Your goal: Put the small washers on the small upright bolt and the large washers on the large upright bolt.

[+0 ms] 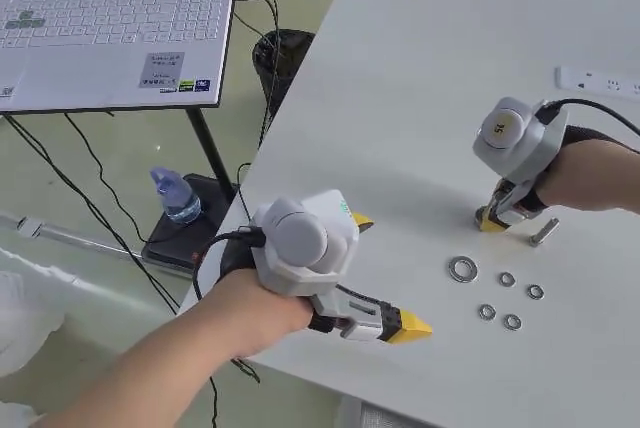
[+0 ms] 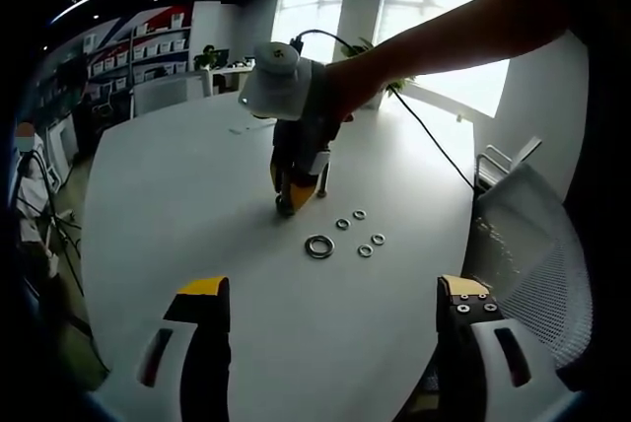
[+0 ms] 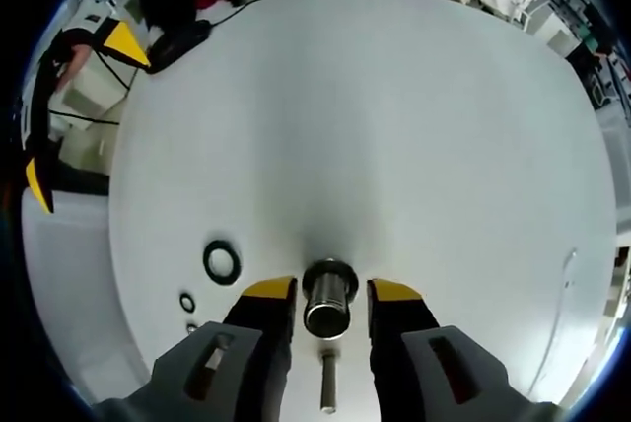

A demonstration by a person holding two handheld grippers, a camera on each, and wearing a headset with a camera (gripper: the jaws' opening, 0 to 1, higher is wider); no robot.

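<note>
My right gripper (image 3: 331, 289) has its jaws on either side of the large bolt (image 3: 328, 312), which stands on the table (image 1: 420, 98). Slivers of gap show, so I can't tell if it's clamped. I judge it's steadying the bolt upright. The small bolt (image 1: 543, 232) lies flat beside it. My left gripper (image 2: 332, 292) is spread, empty. The large washer (image 1: 462, 269) and small washers (image 1: 507, 279) lie loose nearby, unobstructed.
</note>
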